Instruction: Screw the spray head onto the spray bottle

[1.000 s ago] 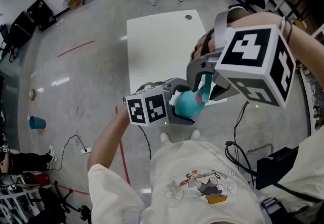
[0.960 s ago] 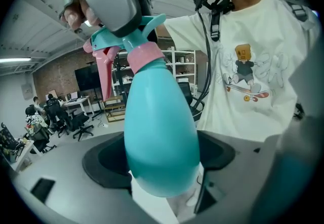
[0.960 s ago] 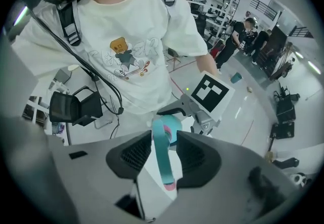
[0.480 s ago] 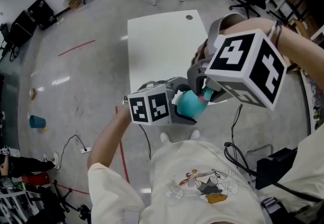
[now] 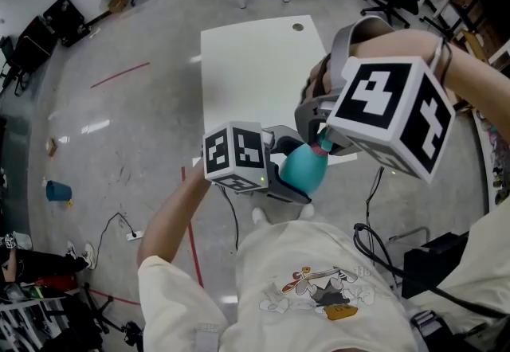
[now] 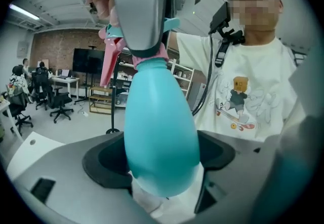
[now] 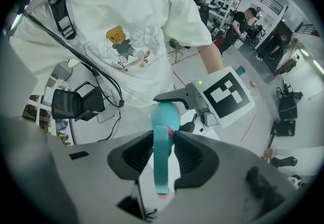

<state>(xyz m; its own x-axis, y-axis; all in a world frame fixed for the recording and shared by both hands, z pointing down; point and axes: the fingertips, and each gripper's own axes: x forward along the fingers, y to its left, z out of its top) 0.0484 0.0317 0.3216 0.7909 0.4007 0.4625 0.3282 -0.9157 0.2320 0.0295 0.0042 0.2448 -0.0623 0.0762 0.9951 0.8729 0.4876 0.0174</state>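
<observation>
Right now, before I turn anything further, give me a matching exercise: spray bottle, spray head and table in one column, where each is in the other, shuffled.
1. spray bottle
2. spray head
3. table

A. between the fingers of the right gripper
B. white, on the floor below both grippers
C. between the fingers of the left gripper

Pairs: 1-C, 2-A, 3-B.

The right gripper's fingers have just been closing, with the spray head between them.

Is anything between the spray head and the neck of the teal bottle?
Nothing visible does. The spray head already sits on the bottle neck, in the right gripper, whose fingers have just been closing on it; the left gripper holds the bottle.
</observation>
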